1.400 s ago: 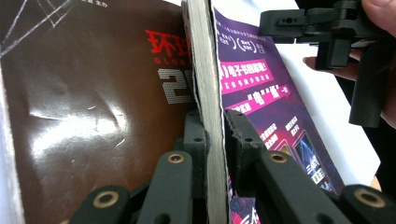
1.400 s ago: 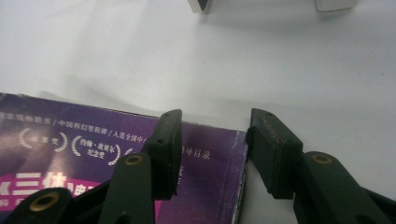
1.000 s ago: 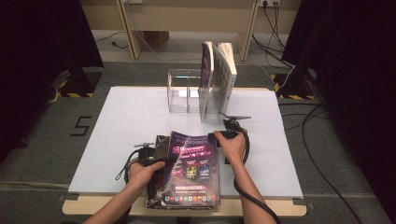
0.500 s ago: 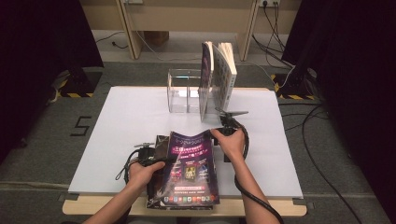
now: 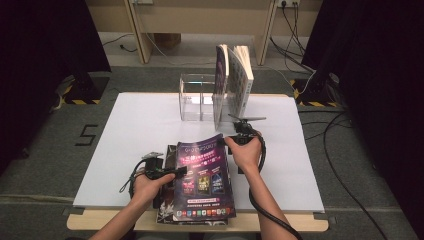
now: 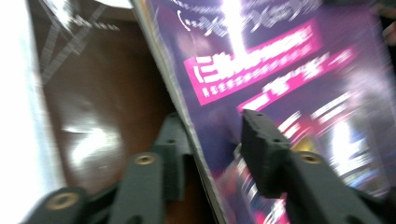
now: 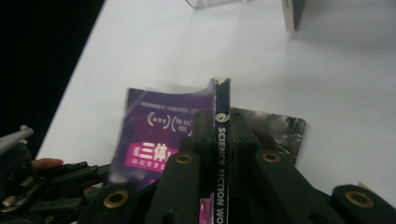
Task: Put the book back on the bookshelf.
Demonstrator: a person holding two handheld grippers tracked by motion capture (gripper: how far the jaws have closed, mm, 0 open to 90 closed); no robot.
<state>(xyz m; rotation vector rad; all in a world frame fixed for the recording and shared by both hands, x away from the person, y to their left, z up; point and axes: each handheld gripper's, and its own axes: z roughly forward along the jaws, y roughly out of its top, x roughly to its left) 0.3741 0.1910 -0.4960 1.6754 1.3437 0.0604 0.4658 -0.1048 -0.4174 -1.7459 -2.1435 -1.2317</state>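
The white worktop [image 5: 140, 130] carries everything here. At its far edge, right of the middle, stands a clear acrylic rack [image 5: 196, 97], and two books [image 5: 234, 85] stand upright in the rack's right end, spines up and leaning a little. The near half, toward the person's edge, holds the purple magazine [image 5: 205, 175]. It lies on top of a darker magazine [image 5: 167, 210], whose glossy brown cover shows beside it in the left gripper view [image 6: 93, 107].

The purple magazine's long axis runs from the near edge toward the rack, so it already points roughly at the place where I judge it is meant to go. Its far right corner is raised off the one beneath.

The right gripper [image 5: 239, 141] is the nearer one to the rack and is at that raised far end. In the right gripper view its fingers [image 7: 240, 140] have just been closing and are now clenched on the spine, which stands up between them. The left gripper [image 5: 176, 172] is at the magazine's left long edge. Its fingers [image 6: 259, 140] have just been opening and now stand released, astride the edge without pressing it.

Bare worktop lies between the magazine and the rack. The likely snag is the two standing books, which lie almost straight ahead of the right hand [image 5: 247, 155]. The free slots lie to their left.
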